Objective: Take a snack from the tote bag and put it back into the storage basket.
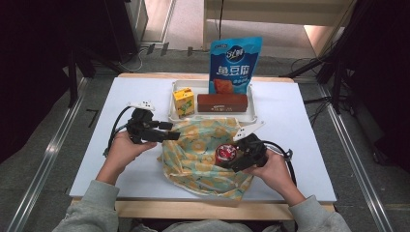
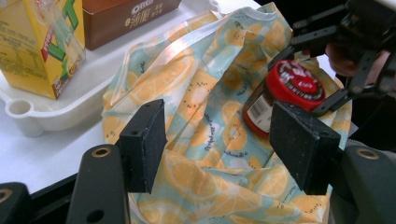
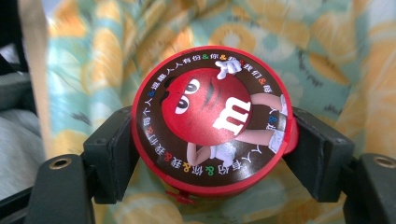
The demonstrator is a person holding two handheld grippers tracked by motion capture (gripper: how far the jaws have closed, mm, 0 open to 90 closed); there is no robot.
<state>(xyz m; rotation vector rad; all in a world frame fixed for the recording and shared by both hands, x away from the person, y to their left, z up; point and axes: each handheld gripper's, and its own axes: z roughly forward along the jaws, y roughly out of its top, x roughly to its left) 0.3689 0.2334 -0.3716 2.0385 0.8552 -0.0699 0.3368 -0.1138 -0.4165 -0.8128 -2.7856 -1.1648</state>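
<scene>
1. The right gripper [image 1: 231, 155] holds a round candy tub [image 1: 225, 152] by its red-rimmed lid, one jaw at 9 o'clock and one at 3 o'clock of the lid in the right gripper view, both touching it. The wide lid keeps the jaws spread far apart.
2. The tub sits at the mouth of the lemon-print cloth bag [image 1: 203, 154], at about 3 o'clock of the bag, lid toward the person; I judge it is going into the bag.
3. The left gripper [image 1: 169, 130] reaches over the bag's edge at 10 o'clock. Its jaws stand apart with cloth below them, not pinched, probably ready to hold the opening wide.
4. At 12 o'clock, a white tray [image 1: 251, 104] holds a yellow drink carton [image 1: 183, 102], a brown box [image 1: 222, 102] and an upright blue snack pouch [image 1: 235, 65], likely waiting to be packed.
</scene>
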